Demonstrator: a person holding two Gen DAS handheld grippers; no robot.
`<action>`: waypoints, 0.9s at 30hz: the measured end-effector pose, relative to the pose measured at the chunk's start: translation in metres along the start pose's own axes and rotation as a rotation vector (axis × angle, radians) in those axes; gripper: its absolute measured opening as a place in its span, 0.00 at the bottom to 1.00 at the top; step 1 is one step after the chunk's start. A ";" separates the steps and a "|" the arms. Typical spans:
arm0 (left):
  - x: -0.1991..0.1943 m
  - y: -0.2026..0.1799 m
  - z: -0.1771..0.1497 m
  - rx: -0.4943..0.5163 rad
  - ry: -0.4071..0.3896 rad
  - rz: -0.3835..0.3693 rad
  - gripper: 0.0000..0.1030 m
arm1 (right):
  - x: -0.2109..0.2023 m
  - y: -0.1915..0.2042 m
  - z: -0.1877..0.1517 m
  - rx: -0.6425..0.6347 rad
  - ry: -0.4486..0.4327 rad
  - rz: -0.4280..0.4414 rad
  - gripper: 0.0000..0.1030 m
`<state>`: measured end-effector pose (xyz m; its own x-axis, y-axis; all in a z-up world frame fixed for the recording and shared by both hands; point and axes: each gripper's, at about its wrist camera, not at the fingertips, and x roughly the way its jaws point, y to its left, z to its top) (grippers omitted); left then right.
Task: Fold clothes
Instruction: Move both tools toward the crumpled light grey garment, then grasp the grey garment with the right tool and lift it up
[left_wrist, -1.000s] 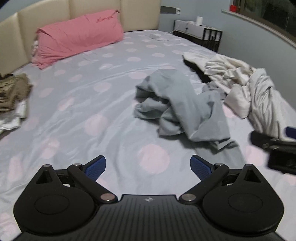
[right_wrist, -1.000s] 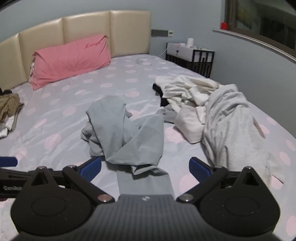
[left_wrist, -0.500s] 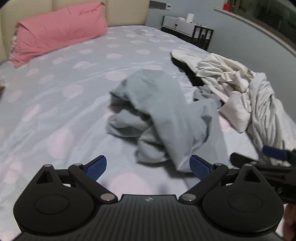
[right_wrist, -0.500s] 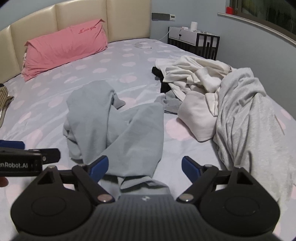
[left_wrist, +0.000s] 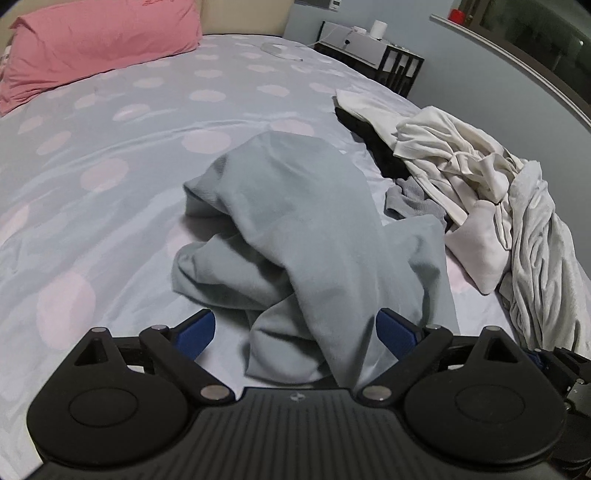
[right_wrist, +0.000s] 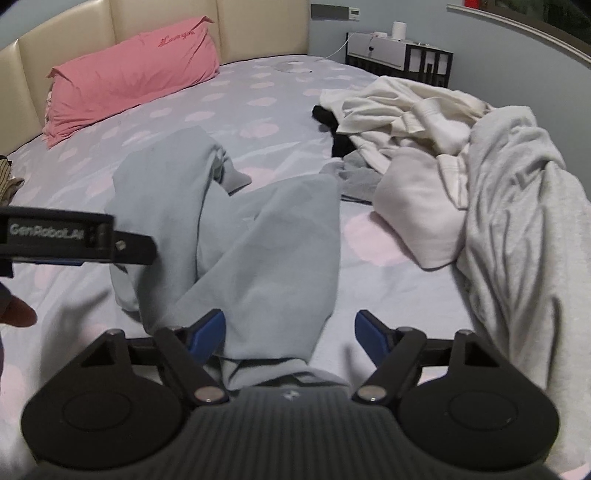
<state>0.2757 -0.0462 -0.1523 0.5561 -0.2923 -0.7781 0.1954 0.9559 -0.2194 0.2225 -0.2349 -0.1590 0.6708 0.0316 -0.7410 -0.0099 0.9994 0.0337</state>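
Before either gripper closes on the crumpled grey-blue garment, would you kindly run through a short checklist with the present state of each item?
1. Left gripper open: ok, blue pads spread wide.
2. Right gripper open: ok.
3. Grey-blue garment within both grippers' spans: ok, its near folds lie between the pads in each wrist view.
4. Garment apart from the clothes pile: ok, bare bedsheet shows between them.
5. A hem or corner to grasp: cannot tell, the cloth is bunched and overlapped.
6. Cloth touching the pads: cannot tell from these angles.
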 end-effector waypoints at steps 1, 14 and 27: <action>0.002 -0.001 0.001 0.003 0.003 -0.004 0.89 | 0.002 0.001 0.000 -0.001 0.003 0.003 0.77; 0.016 -0.009 0.004 0.007 0.028 -0.042 0.60 | 0.026 0.007 0.002 -0.008 0.038 0.042 0.54; -0.020 -0.003 0.002 -0.026 -0.007 -0.060 0.07 | -0.001 0.005 0.008 0.007 0.004 0.095 0.06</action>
<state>0.2657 -0.0435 -0.1350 0.5494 -0.3493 -0.7590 0.2078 0.9370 -0.2808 0.2280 -0.2297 -0.1529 0.6640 0.1261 -0.7370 -0.0682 0.9918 0.1083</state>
